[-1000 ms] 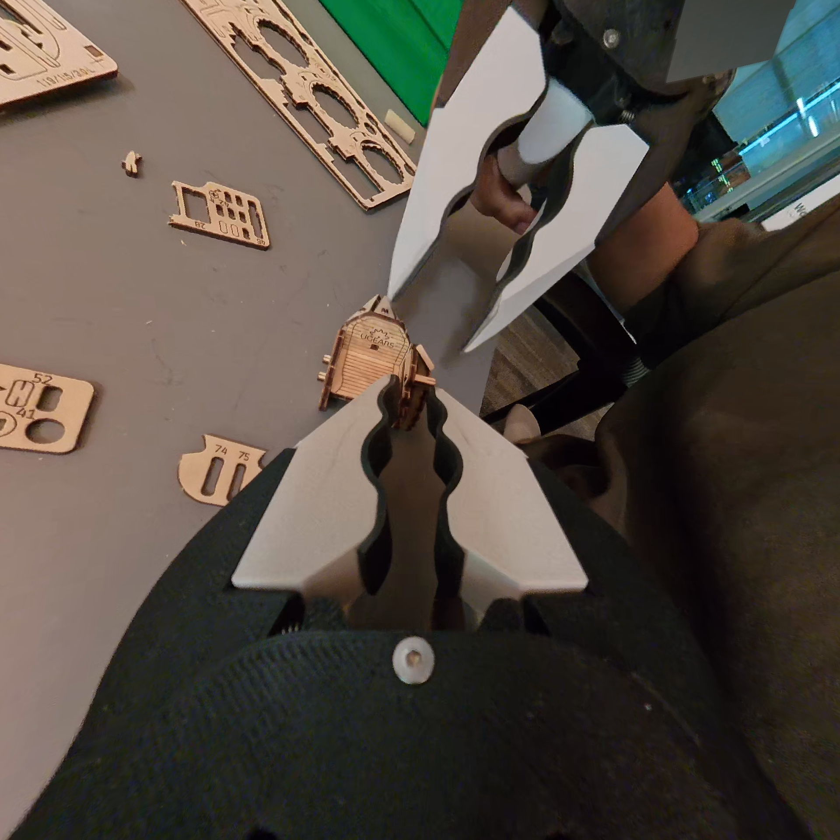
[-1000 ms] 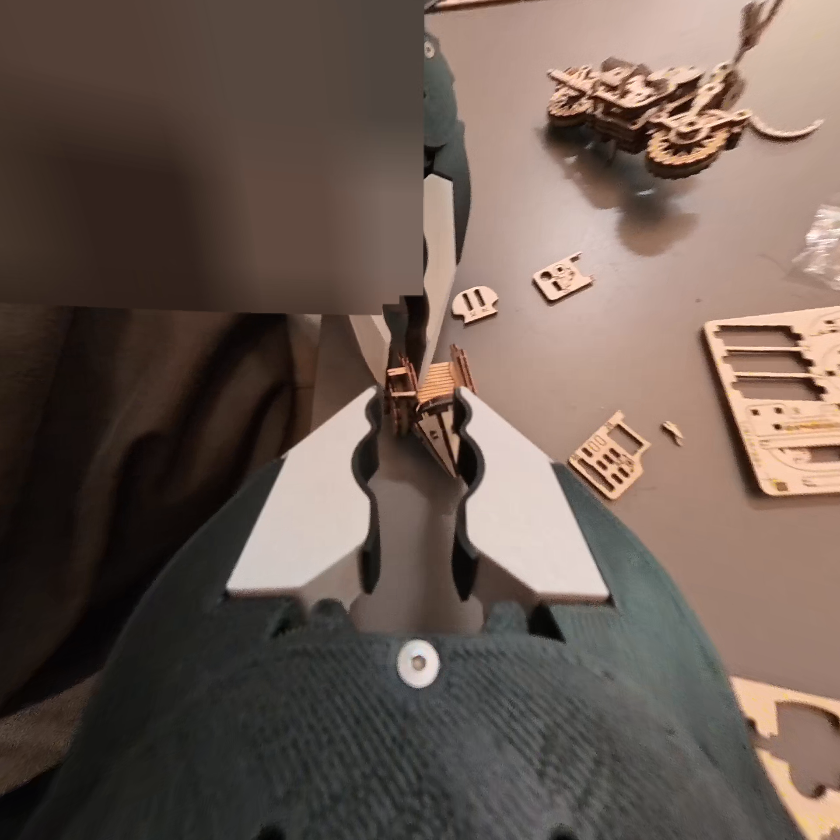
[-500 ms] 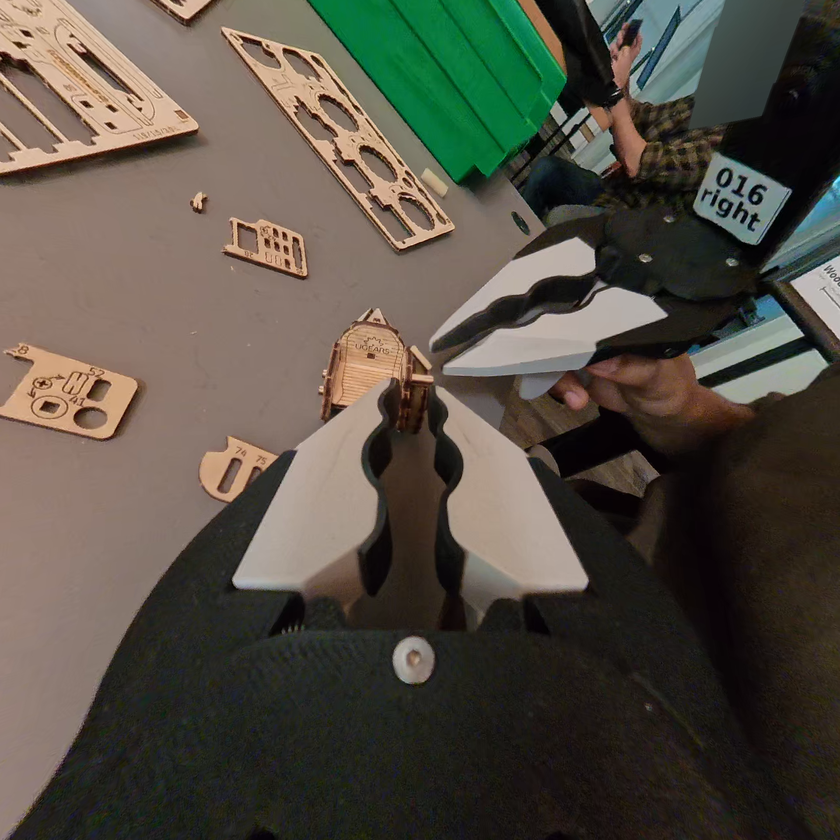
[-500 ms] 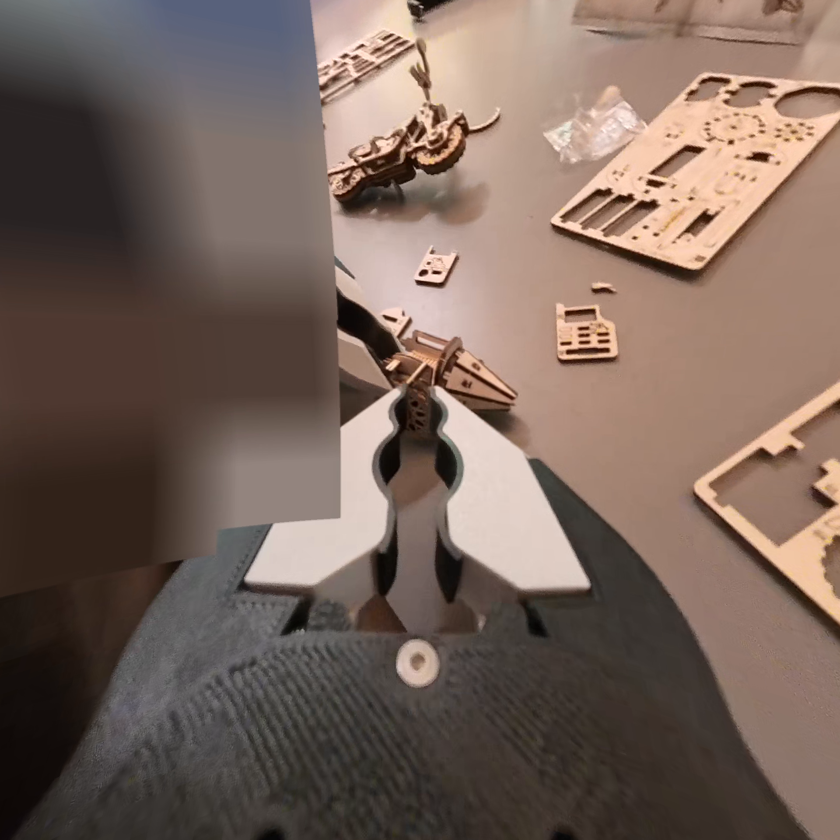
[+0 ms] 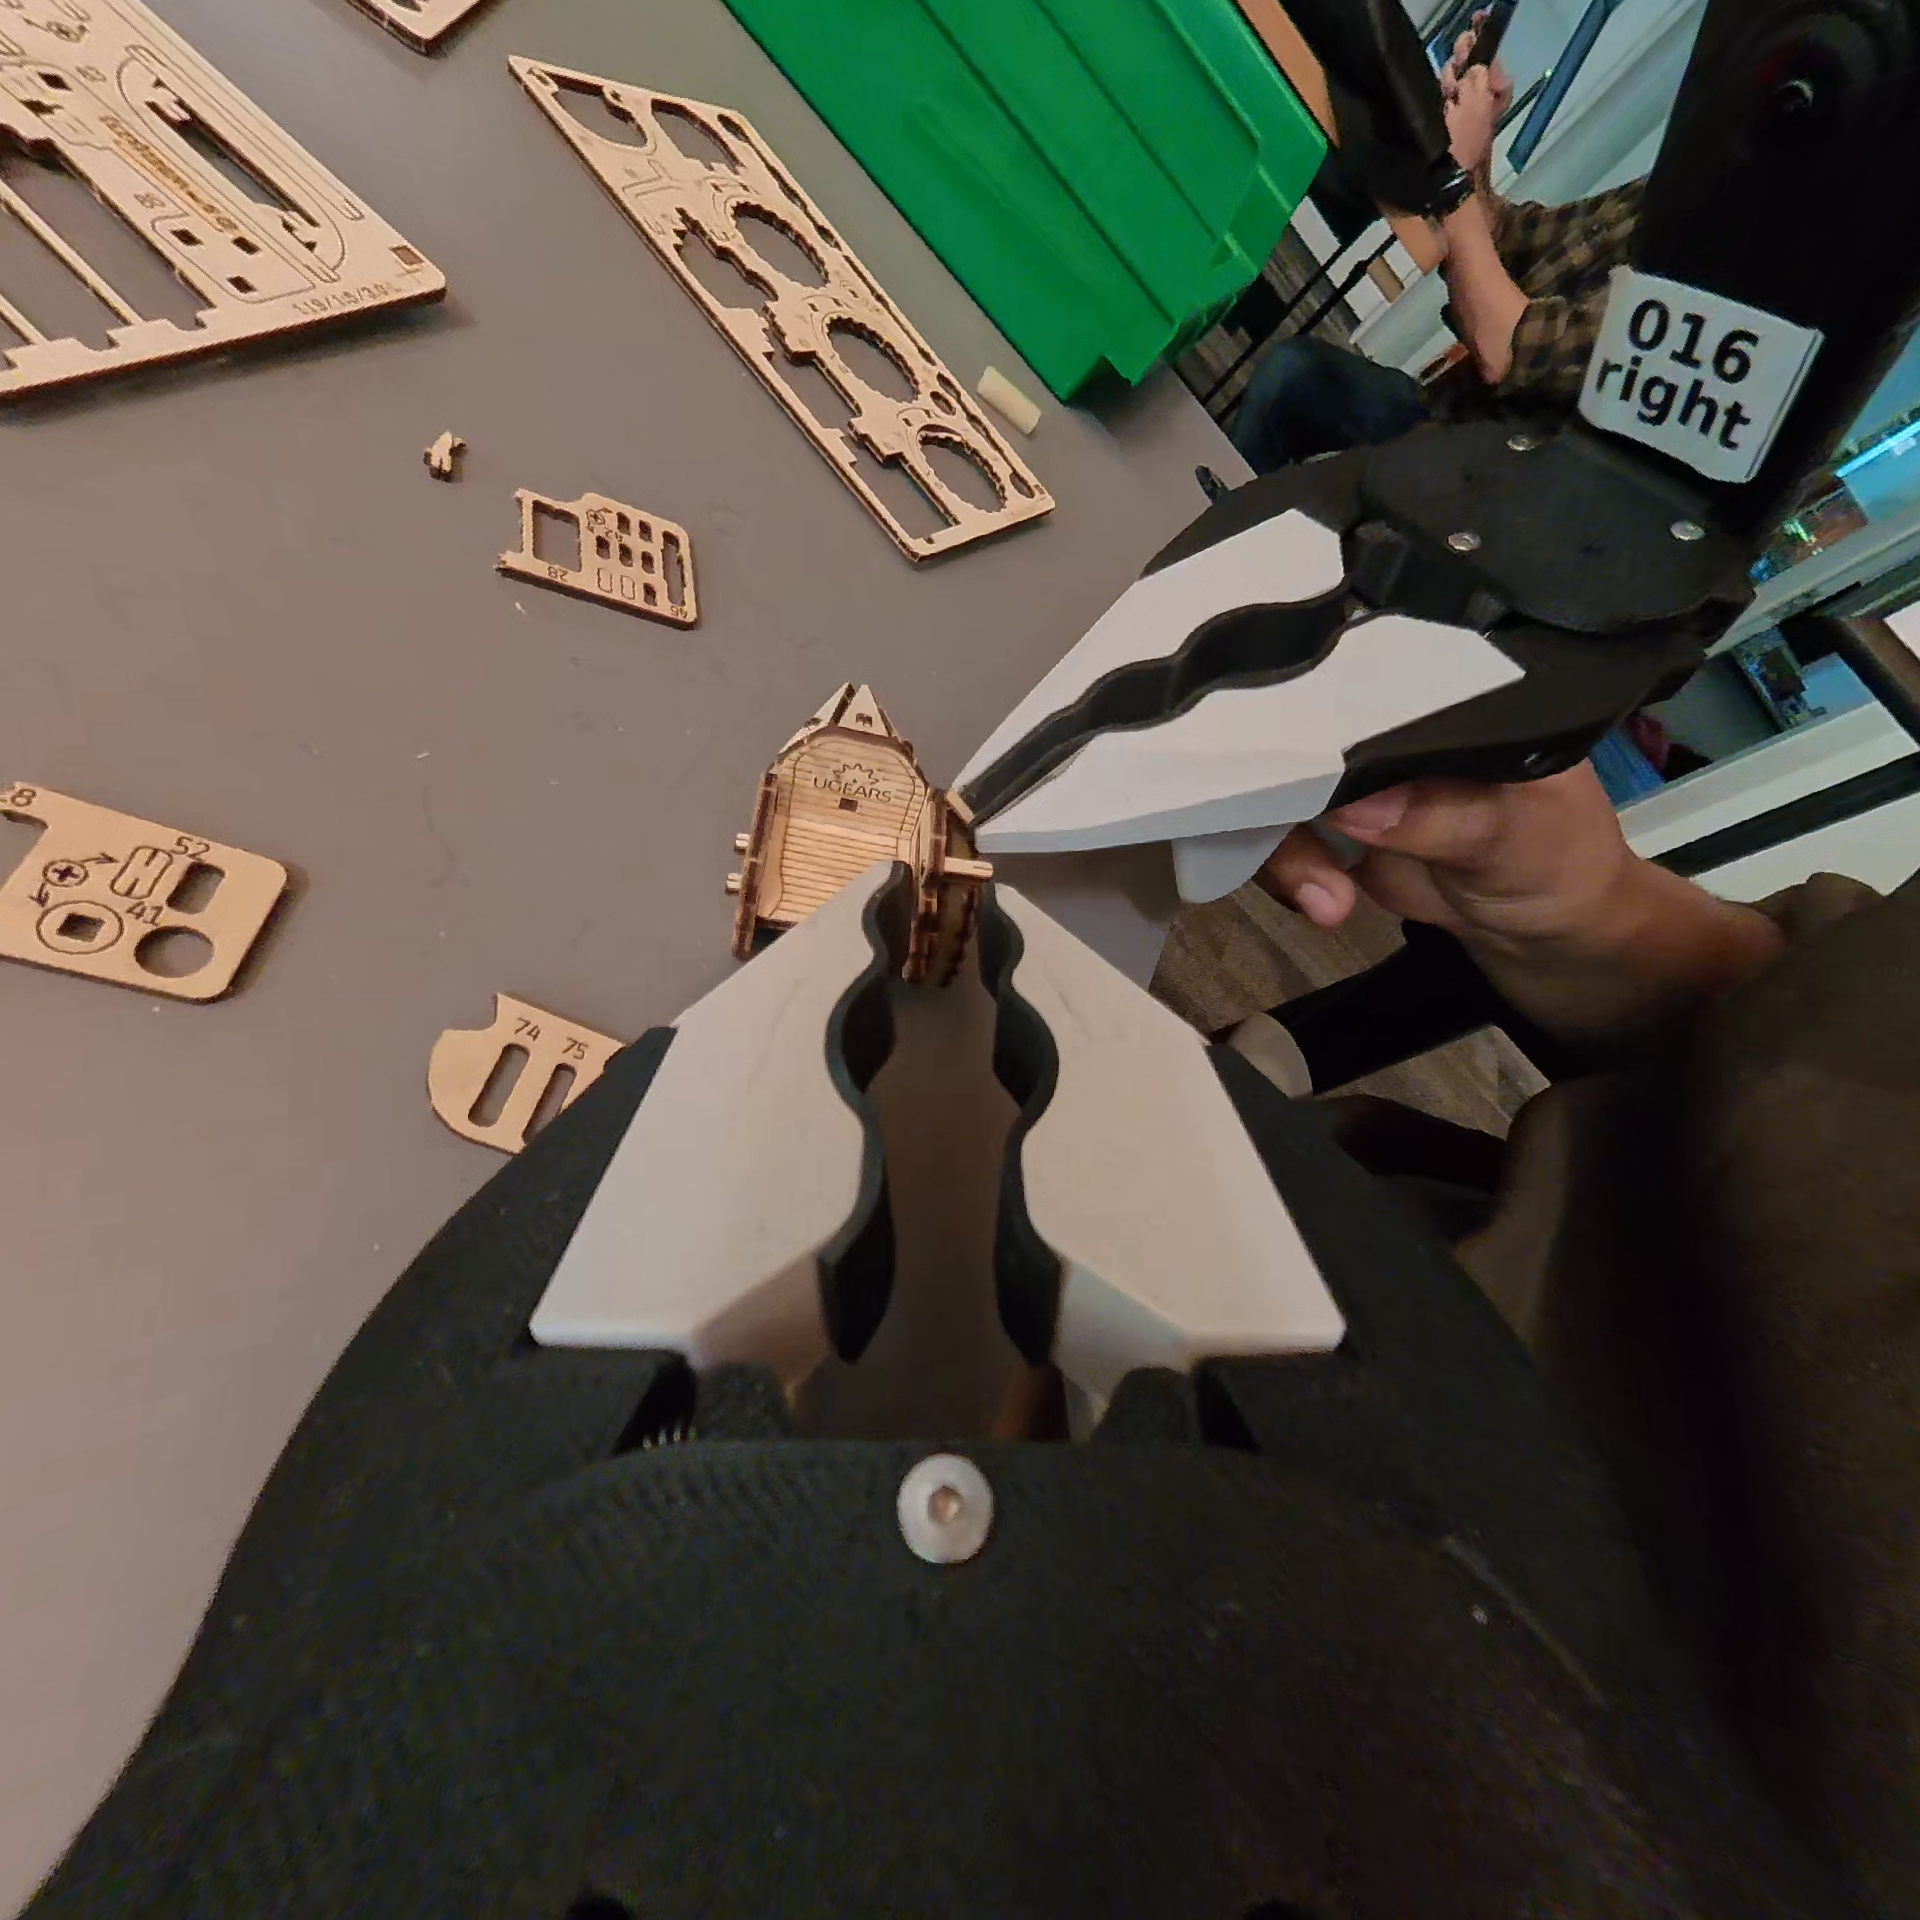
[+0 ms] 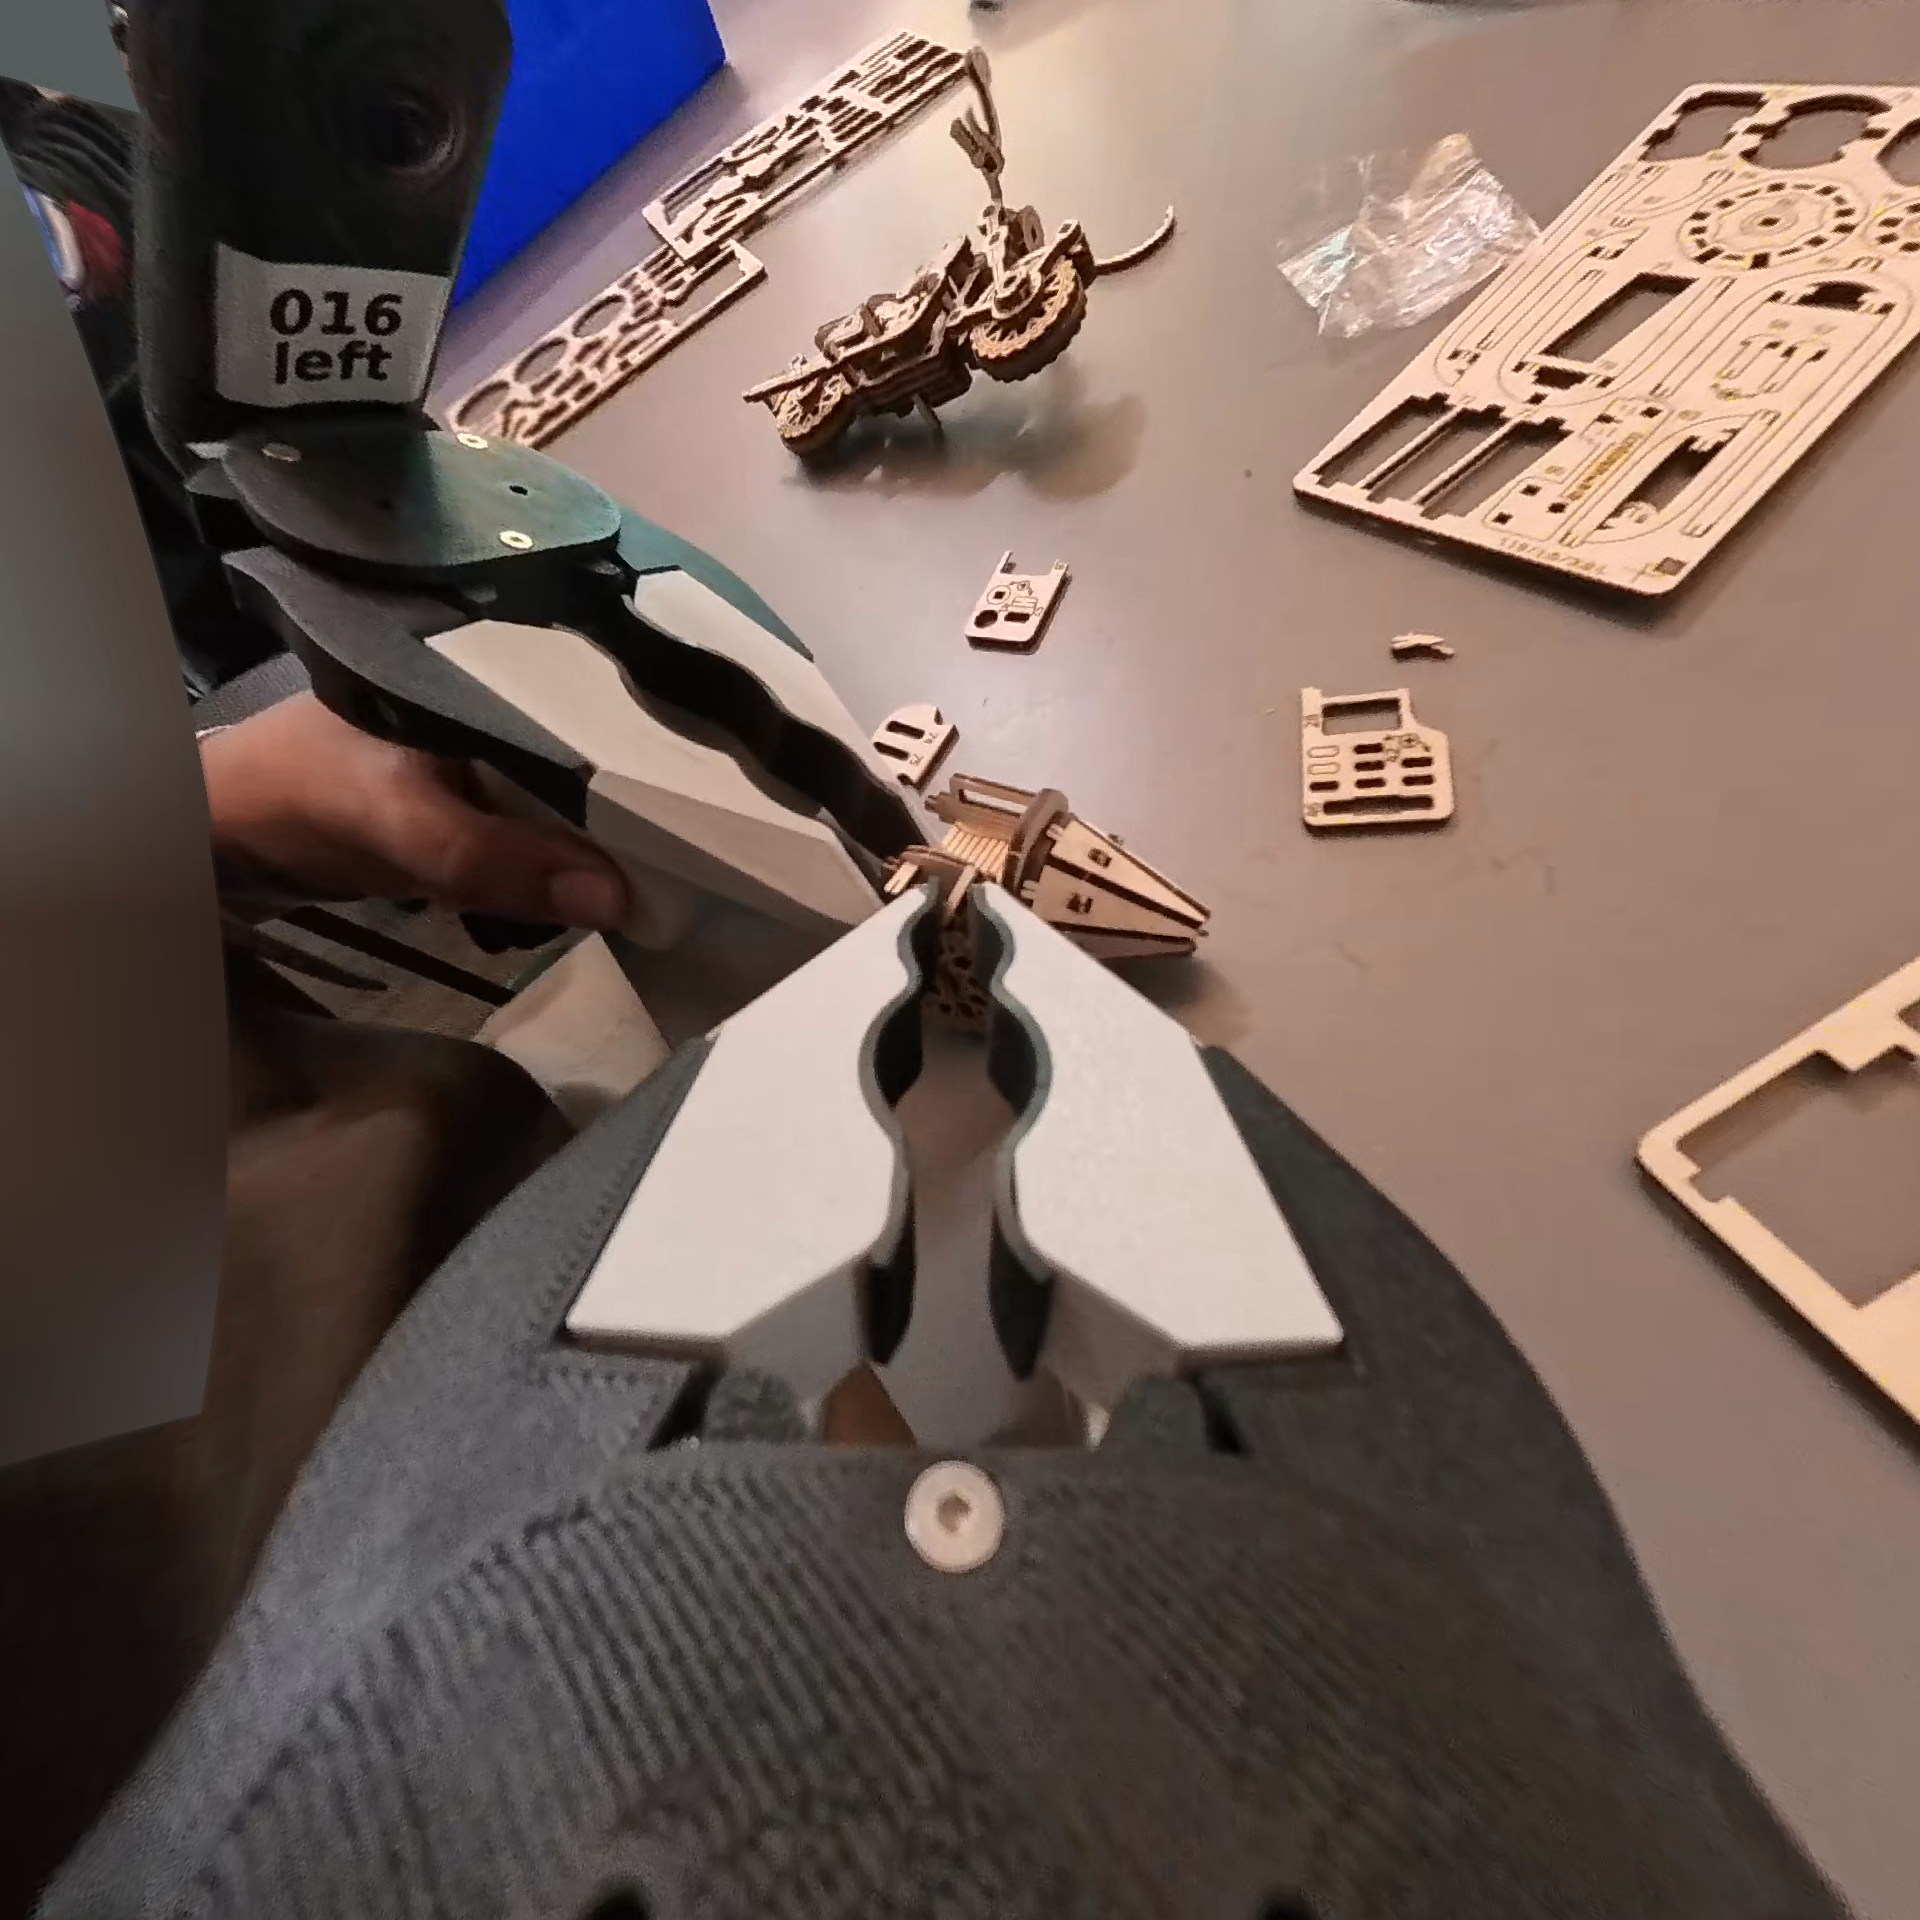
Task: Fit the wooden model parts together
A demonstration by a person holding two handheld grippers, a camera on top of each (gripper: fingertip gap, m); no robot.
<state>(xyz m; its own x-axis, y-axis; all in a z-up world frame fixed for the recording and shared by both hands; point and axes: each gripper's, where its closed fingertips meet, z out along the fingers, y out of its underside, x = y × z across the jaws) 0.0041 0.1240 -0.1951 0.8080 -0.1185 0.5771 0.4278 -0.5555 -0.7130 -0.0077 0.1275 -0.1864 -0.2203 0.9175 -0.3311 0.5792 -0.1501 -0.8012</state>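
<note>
A small wooden model body (image 5: 831, 831) with a pointed nose rests on the grey table; it also shows in the right wrist view (image 6: 1081, 873). A perforated wheel-like piece (image 5: 940, 925) stands on its near side. My left gripper (image 5: 935, 904) is shut on that side of the model. My right gripper (image 5: 968, 819) comes in from the right, with its tips pinched on the upper edge of the same wheel piece (image 6: 954, 977). In the right wrist view my right gripper (image 6: 951, 902) meets the left gripper (image 6: 894, 857) at the model.
Laser-cut wooden sheets (image 5: 831, 312) (image 6: 1662, 343) and small offcuts (image 5: 608, 561) (image 5: 135, 894) (image 6: 1371, 769) lie around. A finished wooden motorcycle (image 6: 935, 322) and a plastic wrapper (image 6: 1403, 239) are farther back. Green bins (image 5: 1039, 156) stand at the far side. The table edge is just right of the model. The tips of both grippers are at nearly the same place. From either gripper's tips it is about 20 cm to the finished wooden motorcycle (image 6: 935, 322).
My right gripper swung from pointing down above the model to lying level, then closed the gap and now touches the wheel piece. My left gripper kept its hold.
</note>
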